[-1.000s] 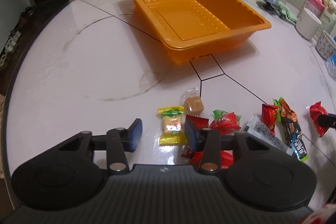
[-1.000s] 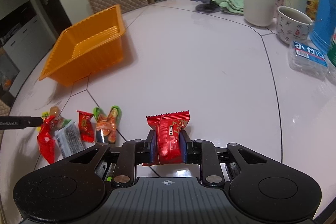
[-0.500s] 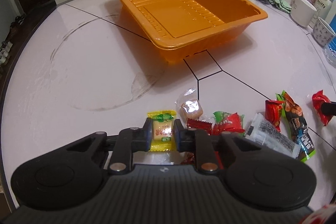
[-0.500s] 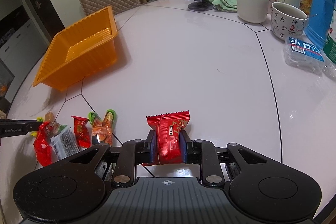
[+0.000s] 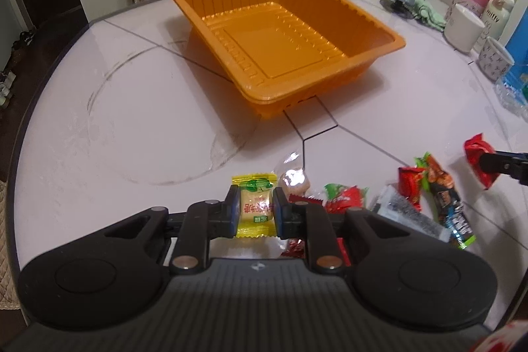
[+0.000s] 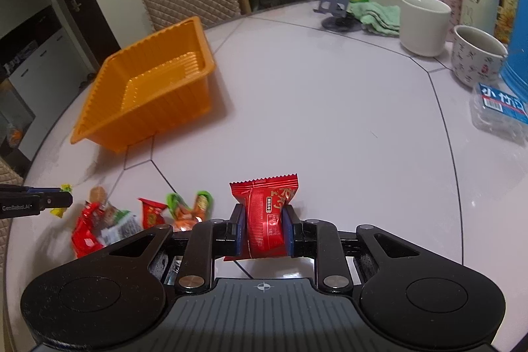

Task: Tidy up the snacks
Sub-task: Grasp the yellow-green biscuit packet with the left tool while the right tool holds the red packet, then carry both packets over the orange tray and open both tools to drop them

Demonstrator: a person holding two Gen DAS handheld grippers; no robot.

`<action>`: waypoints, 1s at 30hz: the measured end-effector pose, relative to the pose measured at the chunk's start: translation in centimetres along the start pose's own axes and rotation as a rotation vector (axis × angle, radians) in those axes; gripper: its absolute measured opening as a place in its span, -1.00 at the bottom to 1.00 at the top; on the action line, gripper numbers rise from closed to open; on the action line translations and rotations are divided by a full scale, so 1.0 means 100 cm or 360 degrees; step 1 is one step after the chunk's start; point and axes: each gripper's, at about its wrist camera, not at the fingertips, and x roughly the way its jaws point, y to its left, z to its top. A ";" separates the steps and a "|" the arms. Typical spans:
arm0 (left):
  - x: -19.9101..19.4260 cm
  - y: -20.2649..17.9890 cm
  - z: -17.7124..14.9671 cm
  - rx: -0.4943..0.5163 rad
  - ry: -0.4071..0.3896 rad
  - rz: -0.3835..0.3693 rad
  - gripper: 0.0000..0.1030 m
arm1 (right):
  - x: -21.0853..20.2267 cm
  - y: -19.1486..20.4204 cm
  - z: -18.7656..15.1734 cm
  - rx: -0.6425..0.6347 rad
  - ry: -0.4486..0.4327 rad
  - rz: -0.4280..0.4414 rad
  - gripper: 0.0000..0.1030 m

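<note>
**Two snacks in hand, none in the tray yet**

The bench carries everything, and the largest thing on it, the orange tray, sits well ahead of the left gripper and ahead and to the left of the right gripper. Its floor shows bare in both views, so by my reading no snack has been sorted into it so far.

The loose pile of snacks lies just to the right of the left gripper and to the left of the right gripper: several red packets, a green-and-orange one, a dark one, and a clear-wrapped brown sweet just beside the left gripper's right finger. These look like the bulk of the work left.

The right gripper is clamped tight on a red packet, which stands upright between its pads. The left gripper is closed nearly as far as it goes on a yellow candy, pads pressing both sides of the wrapper.

Judged from this, both pickups are made; carrying both pieces to the tray and dropping them remains, then the pile.
</note>
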 end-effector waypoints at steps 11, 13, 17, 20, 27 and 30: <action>-0.036 -0.005 0.027 0.0009 -0.0141 -0.0073 -0.65 | 0.003 0.021 0.032 -0.0061 -0.0052 0.0145 -0.53; -0.040 -0.007 0.037 0.0009 -0.0172 -0.0085 -0.65 | 0.006 0.027 0.041 -0.0070 -0.0068 0.0183 -0.53; -0.042 -0.009 0.058 -0.0003 -0.0224 -0.0110 -0.65 | 0.013 0.040 0.064 -0.0090 -0.0108 0.0257 -0.53; -0.037 -0.009 0.073 -0.0015 -0.0242 -0.0112 -0.65 | 0.021 0.051 0.081 -0.0110 -0.0132 0.0306 -0.54; -0.012 -0.010 0.105 -0.0051 -0.0221 -0.0088 -0.65 | 0.044 0.077 0.119 -0.0159 -0.0181 0.0387 -0.53; 0.001 -0.009 0.117 -0.0069 -0.0208 -0.0086 -0.65 | 0.059 0.087 0.131 -0.0168 -0.0172 0.0412 -0.53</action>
